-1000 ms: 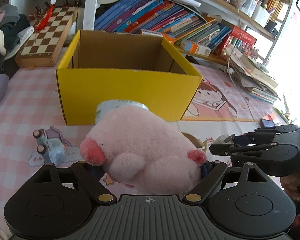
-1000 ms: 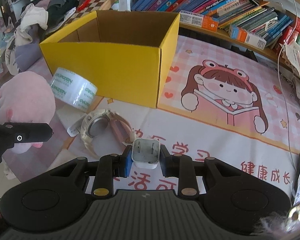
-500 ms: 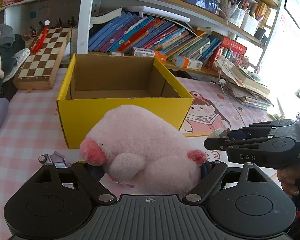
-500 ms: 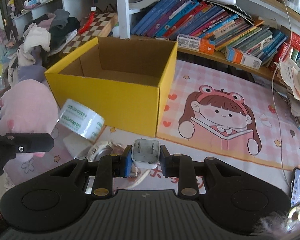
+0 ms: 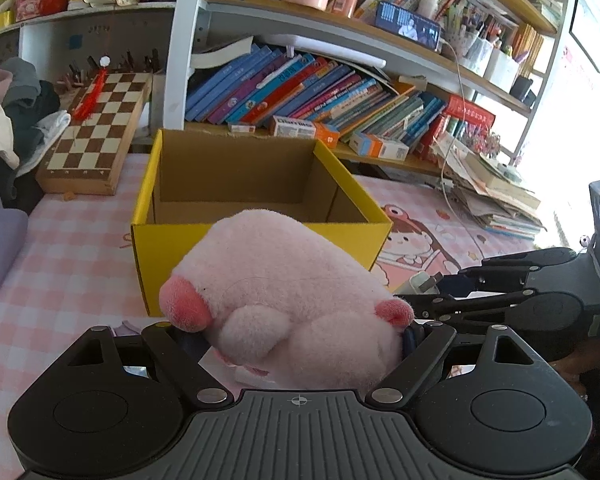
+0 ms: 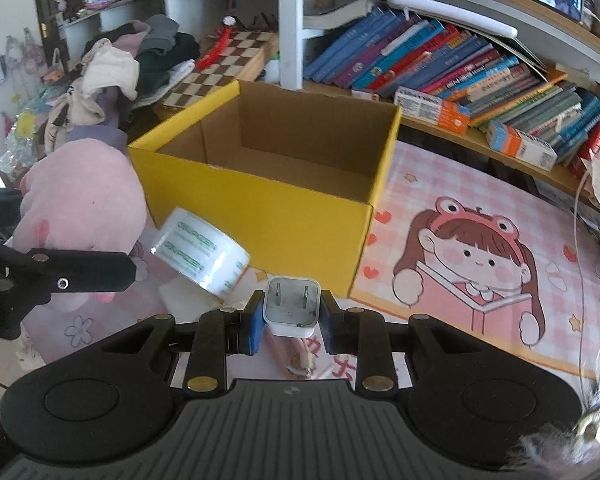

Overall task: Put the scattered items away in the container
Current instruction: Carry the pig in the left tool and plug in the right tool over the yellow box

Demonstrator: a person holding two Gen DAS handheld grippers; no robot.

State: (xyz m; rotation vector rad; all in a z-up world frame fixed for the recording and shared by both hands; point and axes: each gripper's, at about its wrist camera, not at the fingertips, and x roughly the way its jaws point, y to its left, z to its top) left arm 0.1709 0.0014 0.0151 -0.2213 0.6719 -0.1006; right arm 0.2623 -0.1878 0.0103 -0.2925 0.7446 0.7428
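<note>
The open yellow box [image 5: 260, 256] is set near the desk's back edge. A pink plush toy [image 5: 284, 300] is clamped in the left claw [image 5: 296, 332] before it; a white charger [image 6: 292, 307] is pinched by the right claw [image 6: 292, 322].

Pink checked tabletop [image 6: 439, 184] (cartoon-girl print) under yellow box [image 6: 268, 216], tape roll [image 6: 200, 254], chessboard [image 5: 96, 140].

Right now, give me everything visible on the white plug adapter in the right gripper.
The small white plastic plug adapter is a rounded-corner cube with two flat metal prongs on a grey face, pointing forward toward the yellow cardboard box. It is clamped on both sides in the right gripper, one blue pad visible on its left. It is held above the pink mat, short of the box. No cable shows.
</note>
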